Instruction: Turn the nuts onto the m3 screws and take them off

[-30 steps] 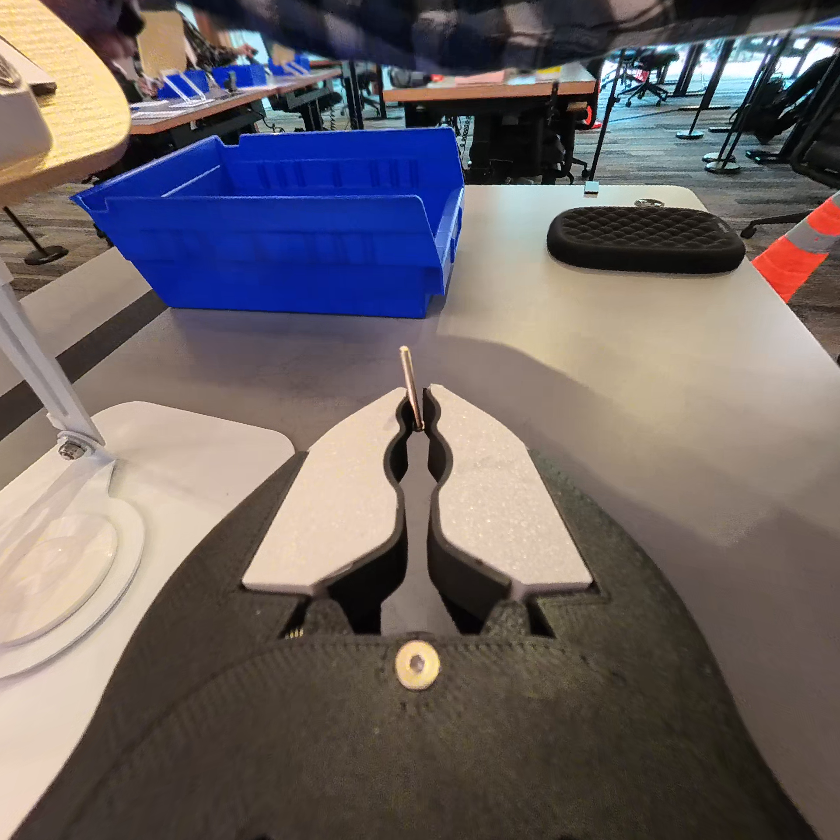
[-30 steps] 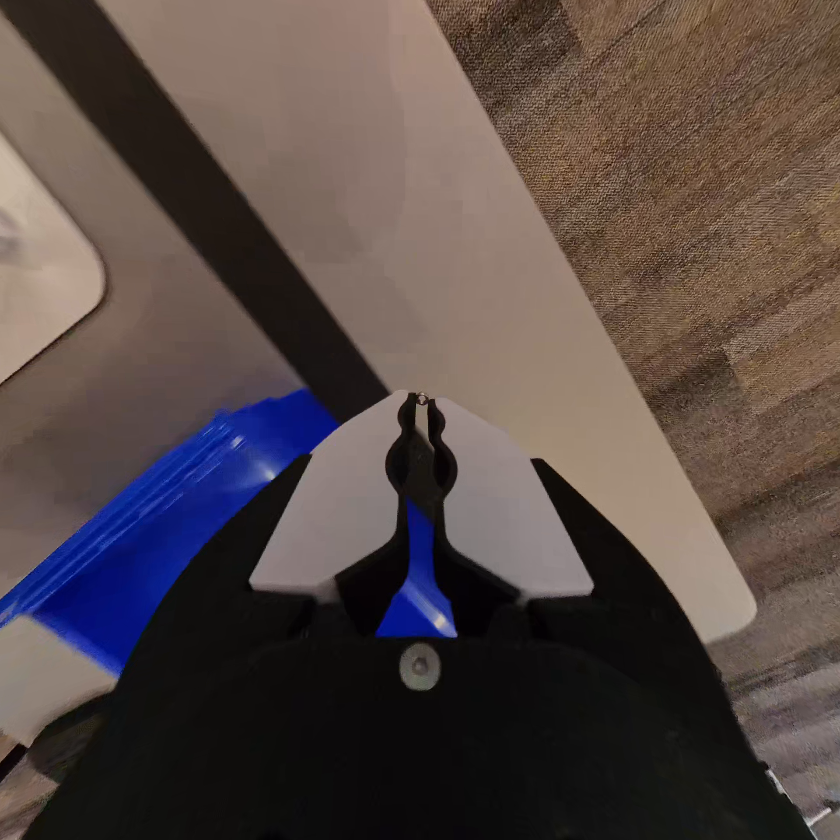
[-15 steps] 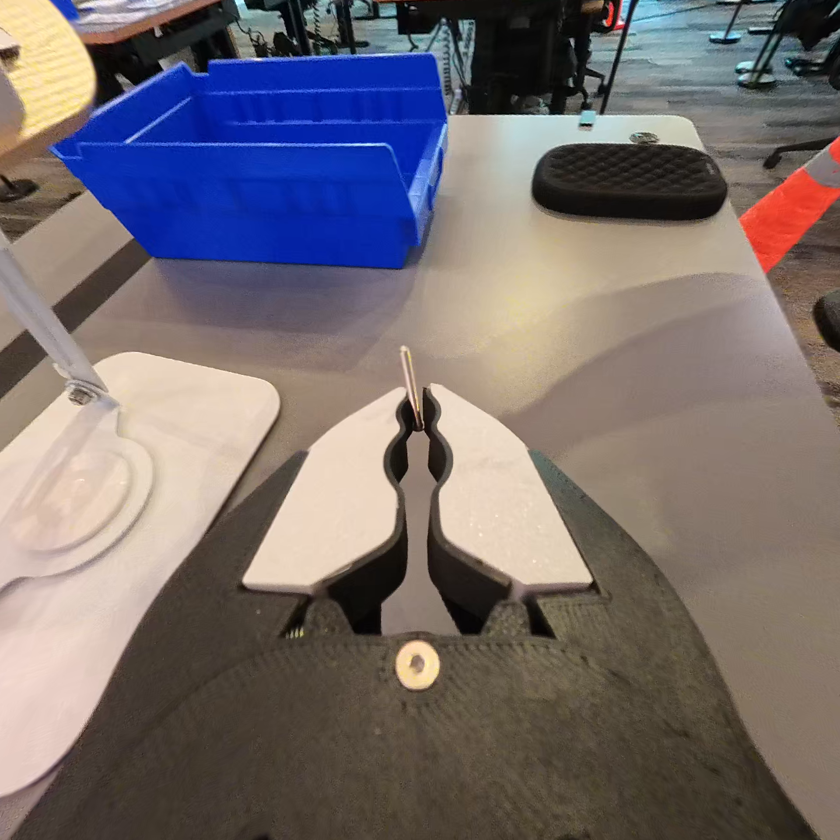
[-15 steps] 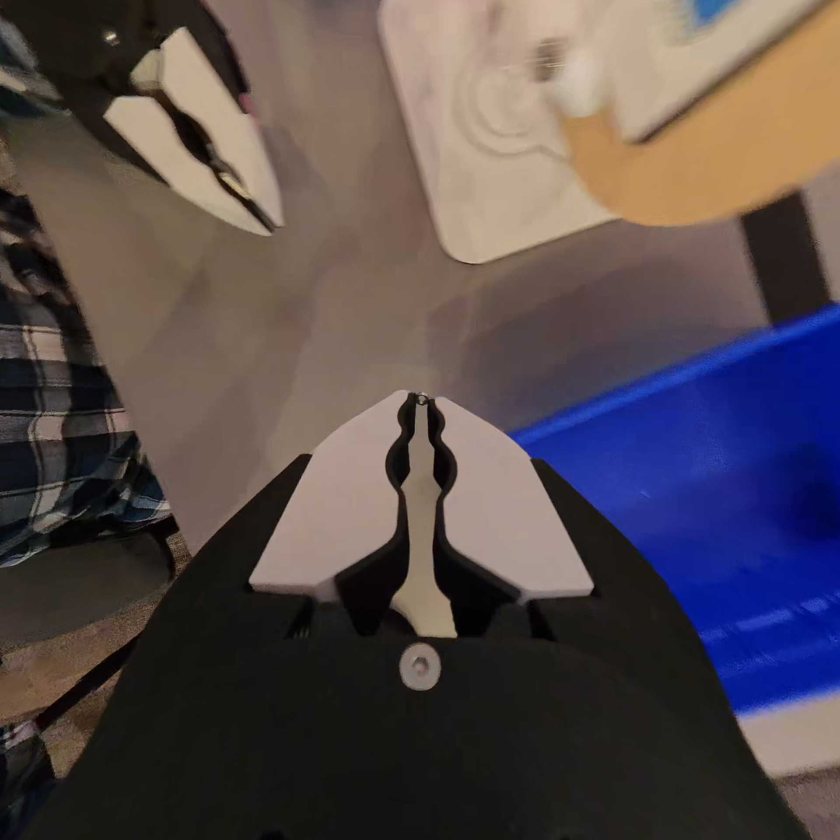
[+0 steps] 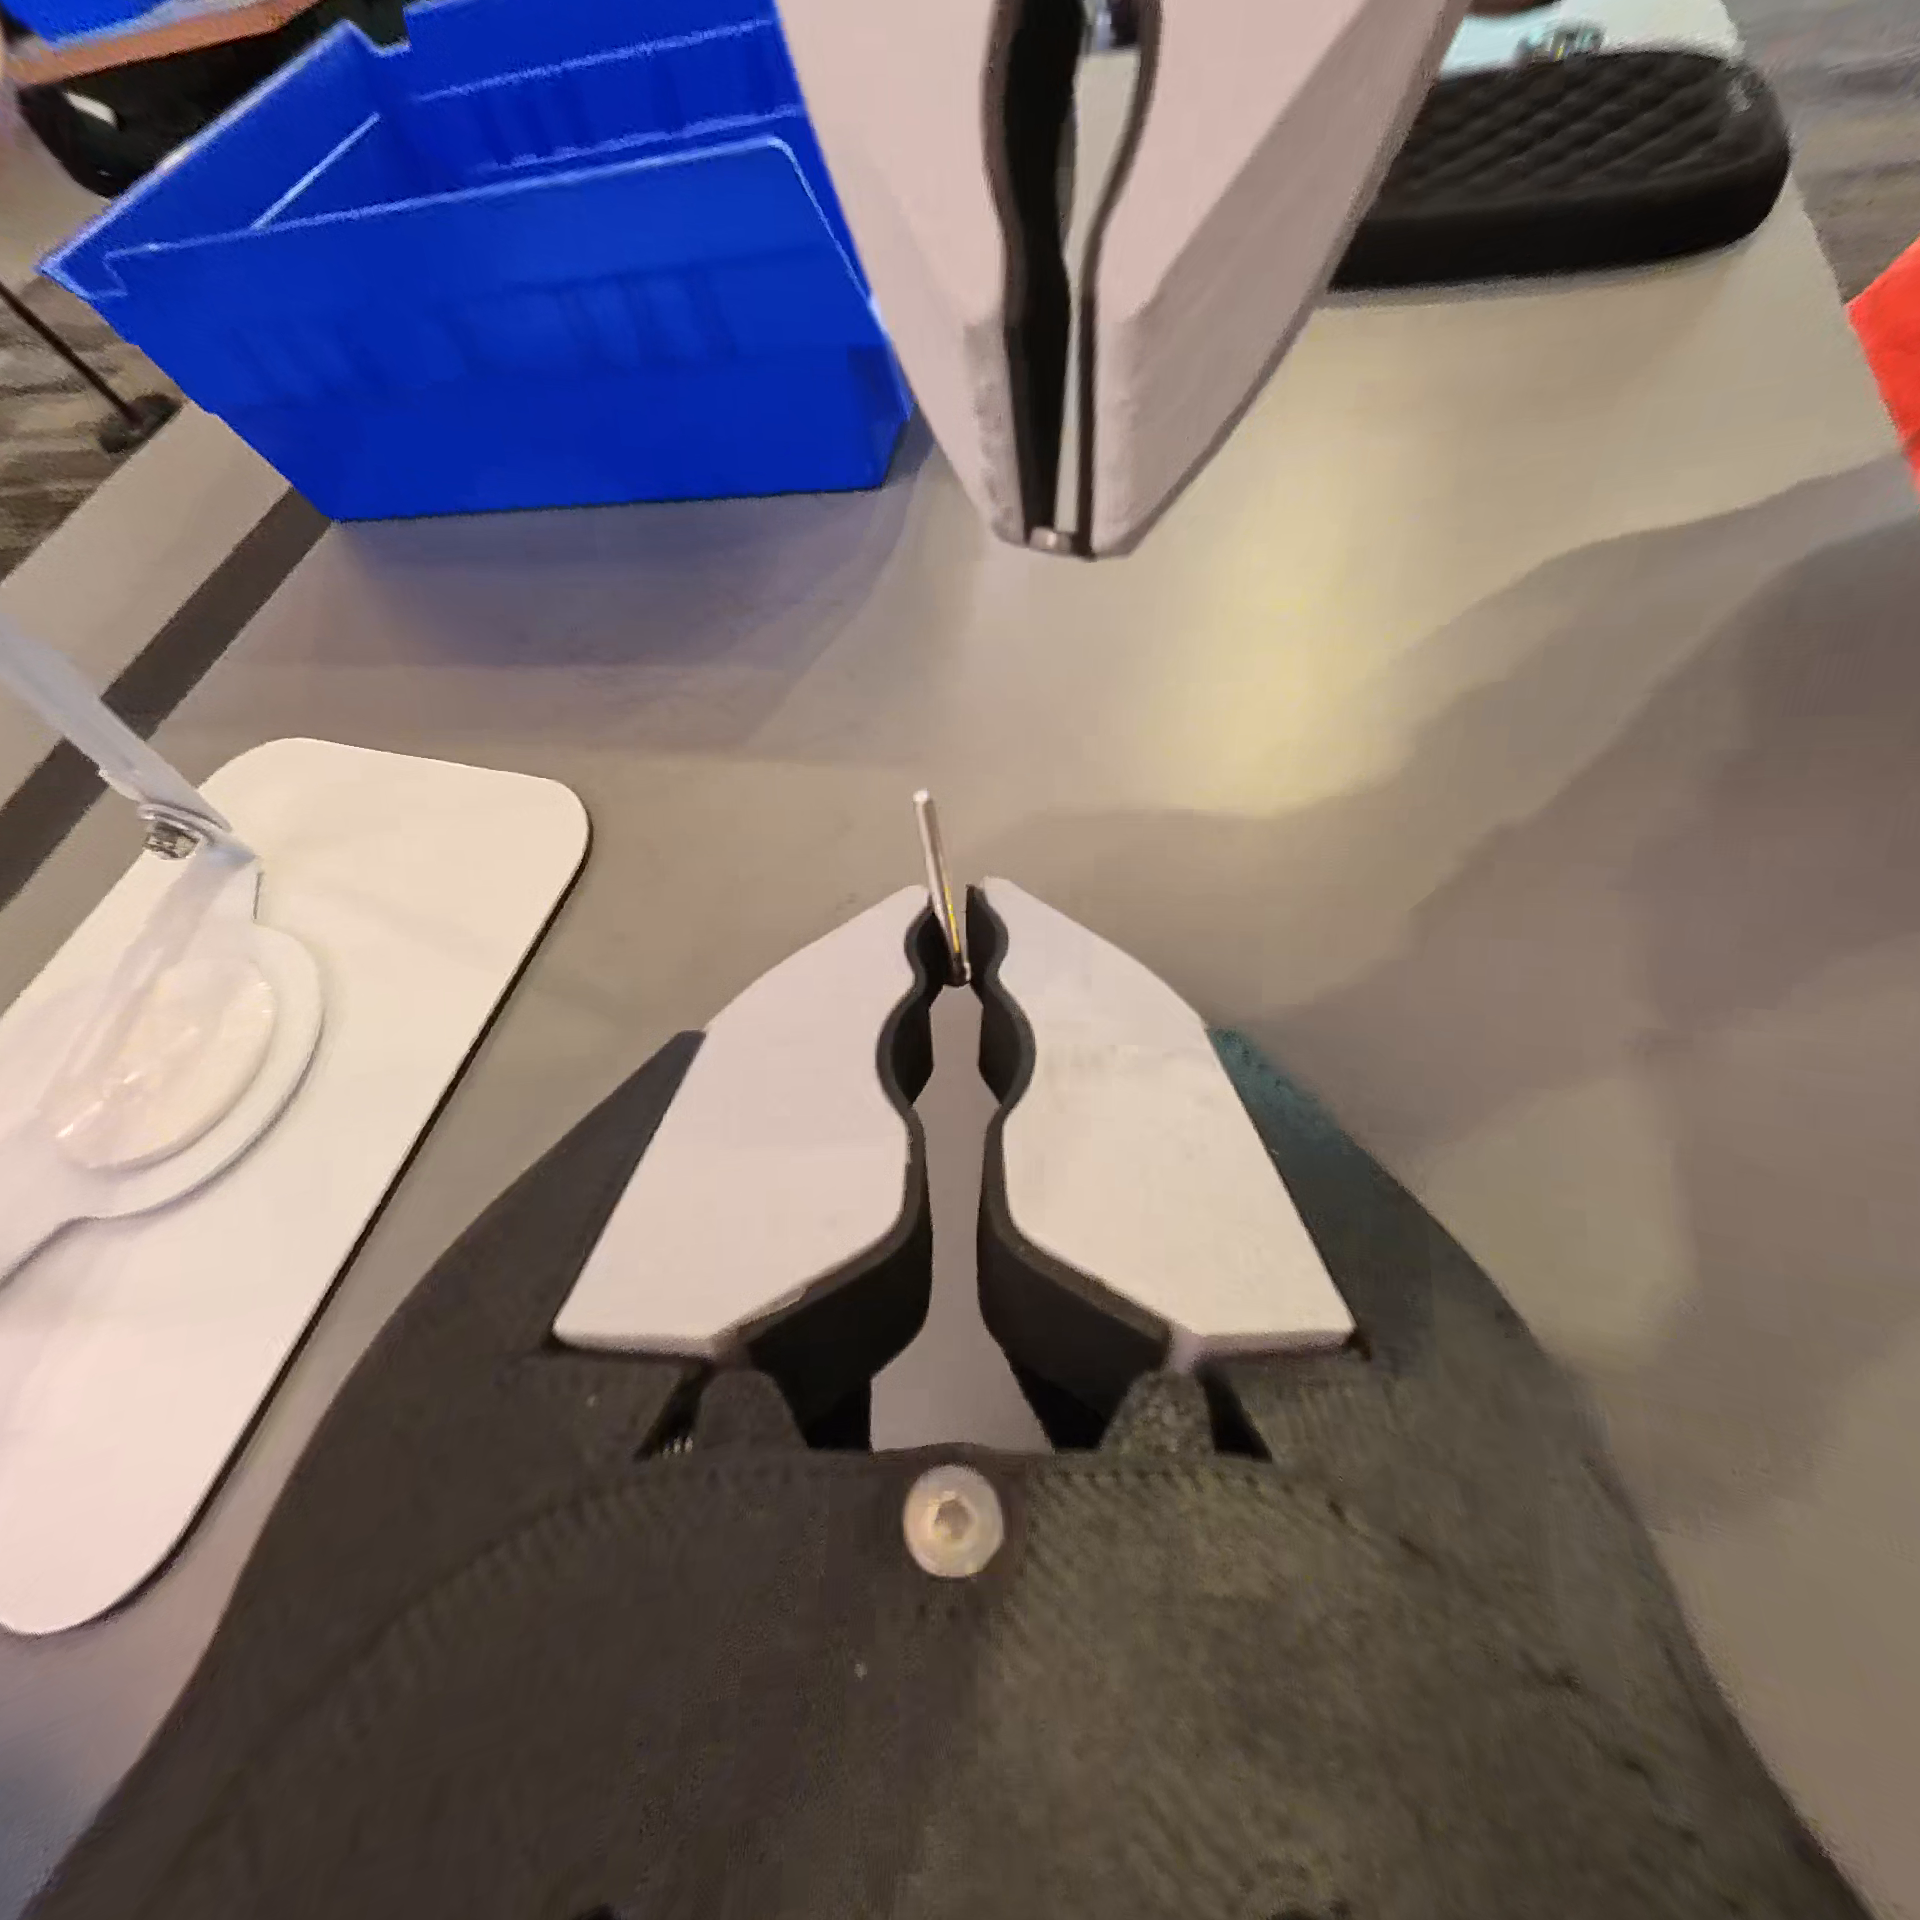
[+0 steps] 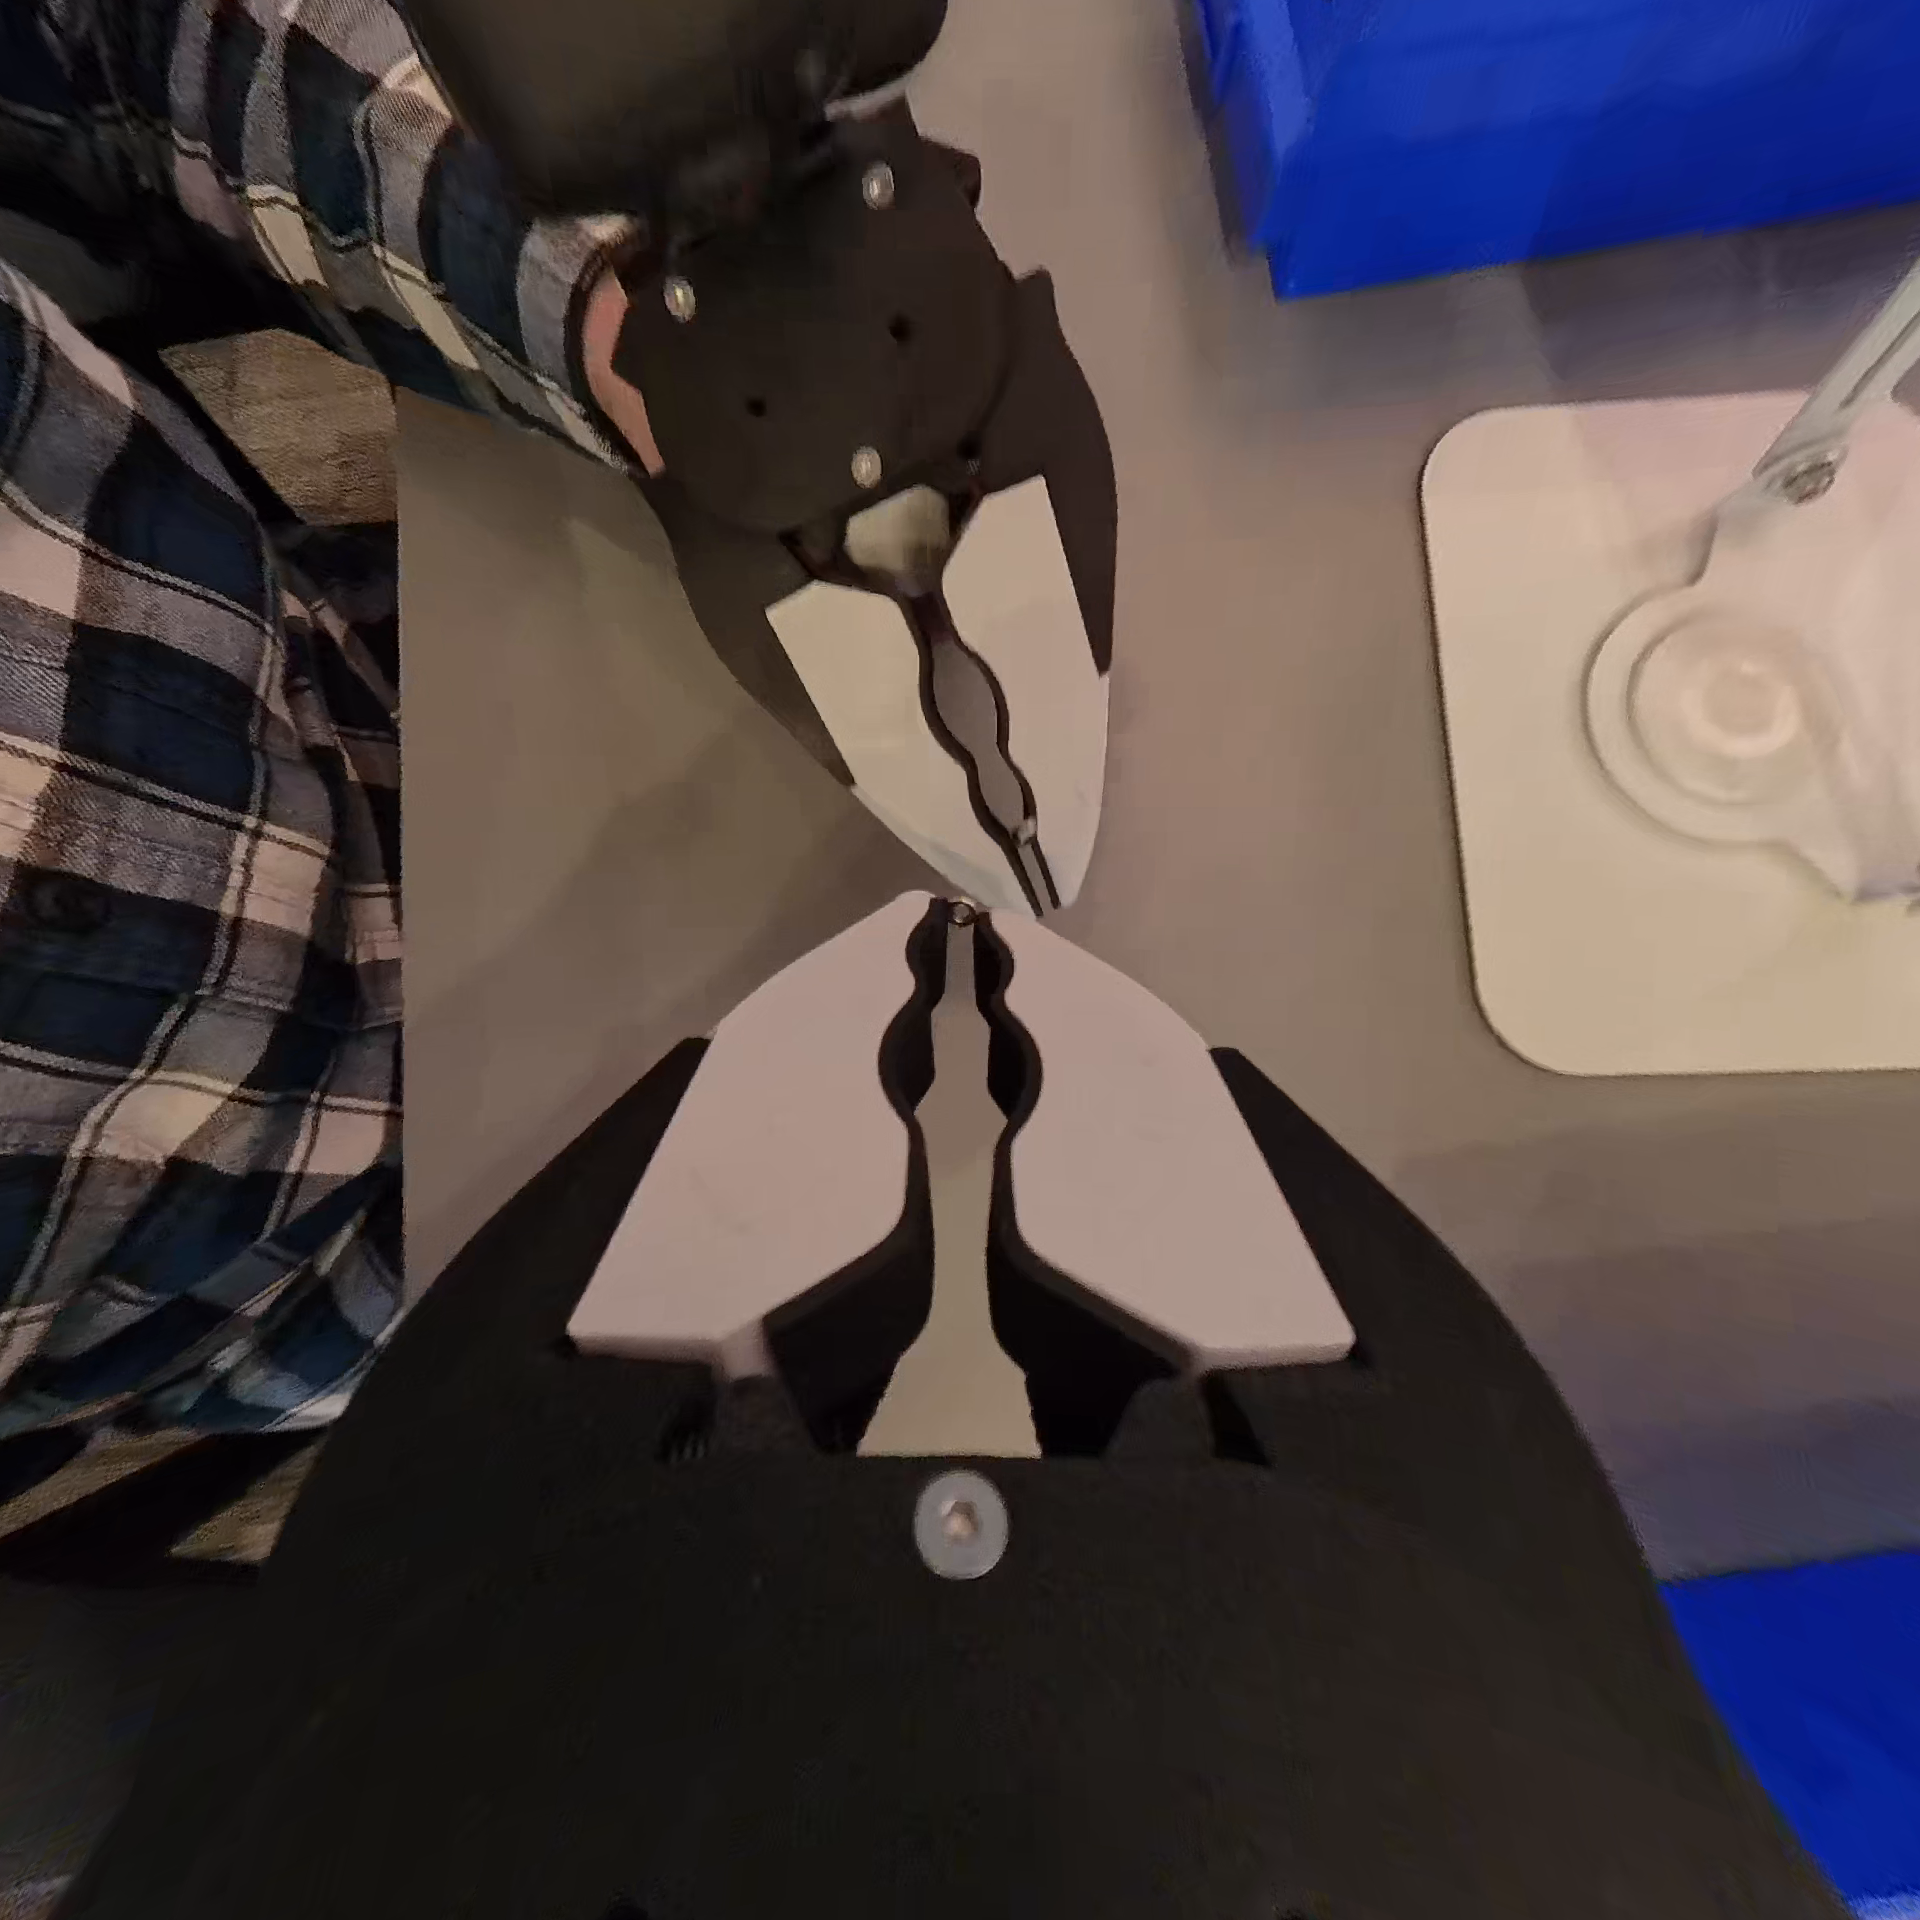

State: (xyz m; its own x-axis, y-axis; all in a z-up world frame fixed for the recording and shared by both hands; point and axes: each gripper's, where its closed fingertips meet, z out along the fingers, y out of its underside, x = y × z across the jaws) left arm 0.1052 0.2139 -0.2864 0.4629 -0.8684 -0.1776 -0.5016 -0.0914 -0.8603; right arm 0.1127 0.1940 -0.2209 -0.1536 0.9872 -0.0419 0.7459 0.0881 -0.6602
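My left gripper (image 5: 961, 904) is shut on a thin metal pin (image 5: 935, 873) that sticks out forward and up from its fingertips, above the grey table (image 5: 1351, 831). My right gripper (image 6: 961, 920) is shut on a small metal ring (image 6: 961, 912), held at the very tips. The two grippers face each other tip to tip. In the left wrist view the right gripper (image 5: 1055, 535) comes down from the top, a little beyond the pin's end. In the right wrist view the left gripper (image 6: 1039, 883) lies just beyond my fingertips, with the pin (image 6: 1023, 831) between its pads.
A blue bin (image 5: 499, 260) stands at the back left, and a black quilted pad (image 5: 1558, 156) at the back right. A white base plate (image 5: 395, 894) with a clear stand lies at the left. A person's plaid sleeve (image 6: 156, 727) is by the table's edge. Left tips to right tips: about 7 cm.
My right gripper has swung from over the bin round to face the left gripper, the ring still in its tips. The left gripper has tilted down a little and keeps hold of the pin.
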